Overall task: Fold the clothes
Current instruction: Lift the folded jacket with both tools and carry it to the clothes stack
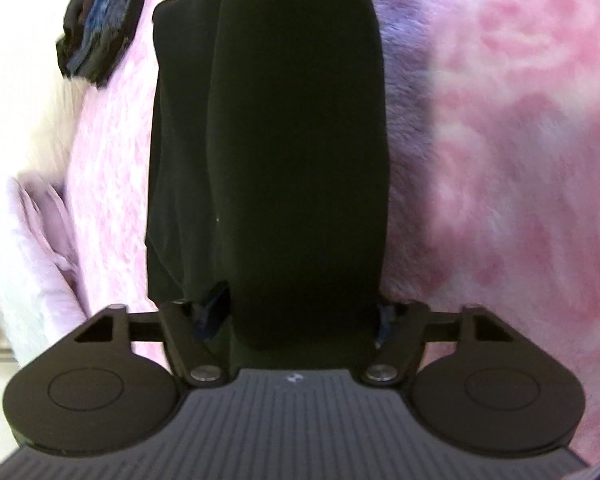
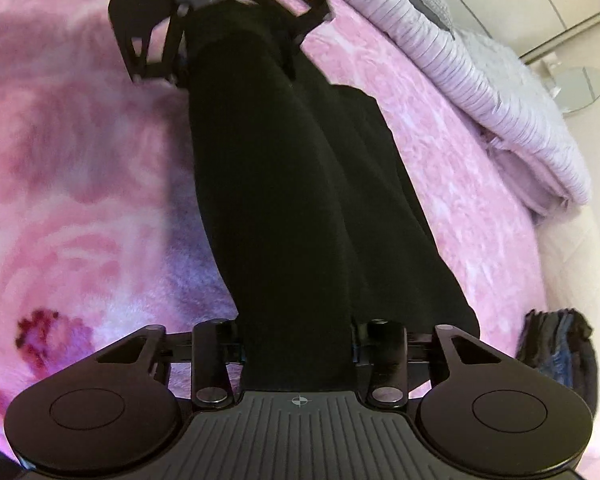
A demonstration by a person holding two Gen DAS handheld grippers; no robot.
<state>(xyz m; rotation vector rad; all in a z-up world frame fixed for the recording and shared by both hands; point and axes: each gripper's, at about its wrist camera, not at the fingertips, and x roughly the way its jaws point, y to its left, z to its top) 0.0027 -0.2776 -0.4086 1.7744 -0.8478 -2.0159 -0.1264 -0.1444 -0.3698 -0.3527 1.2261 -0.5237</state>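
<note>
A long black garment (image 1: 284, 152) hangs stretched between my two grippers above a pink floral blanket (image 1: 500, 168). My left gripper (image 1: 296, 320) is shut on one end of it; the cloth fills the gap between the fingers. My right gripper (image 2: 298, 344) is shut on the other end of the black garment (image 2: 292, 200). In the right wrist view the left gripper (image 2: 220, 28) shows at the top, clamped on the far end. The fingertips are hidden by the cloth in both views.
A pile of dark folded clothes (image 1: 96, 28) lies on the blanket's edge, also in the right wrist view (image 2: 556, 344). A striped lilac duvet (image 2: 480, 80) is bunched along the bed's side. Pale floor and a round glass base (image 2: 580, 88) lie beyond.
</note>
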